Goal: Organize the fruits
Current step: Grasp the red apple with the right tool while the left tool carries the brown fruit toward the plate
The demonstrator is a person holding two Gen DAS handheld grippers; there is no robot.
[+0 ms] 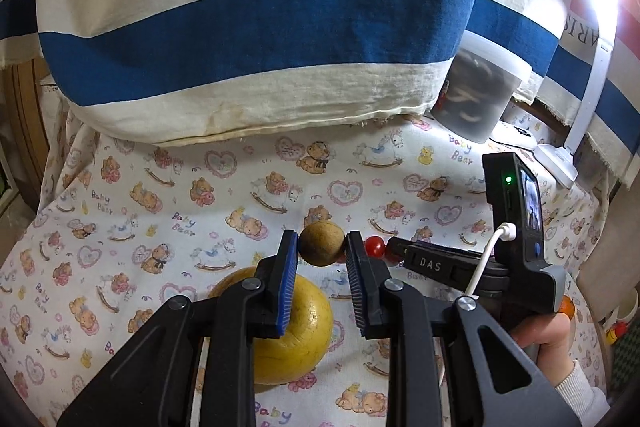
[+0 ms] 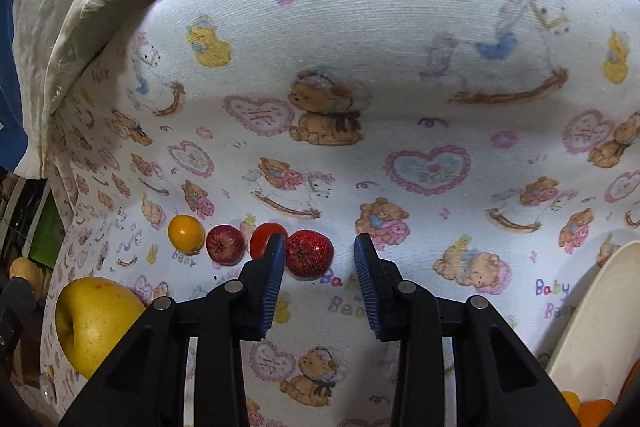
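- Left gripper [image 1: 322, 247] tilts downward, its blue pads pinching a brown round fruit [image 1: 321, 242] above the bear-print cloth [image 1: 160, 211].
- Right gripper [image 2: 320, 251] points steeply at the cloth, jaws spread, pressing nothing; a red fruit [image 2: 310, 258] lies just beside its left pad.
- Yellow apple [image 1: 298, 339] sits below the left gripper.
- Behind the red fruit sit a tomato [image 2: 264, 241], a dark red fruit [image 2: 225, 243] and an orange [image 2: 186, 233], in a row.
- Cream bowl [image 2: 596, 311] at right holds orange fruit [image 2: 596, 413].

The left gripper [image 1: 322, 247] hides part of the yellow apple [image 1: 308, 331] beneath it. Right of the right gripper [image 2: 320, 247], the cream bowl [image 2: 592, 311] is cut off by the frame edge, its orange contents unclear.
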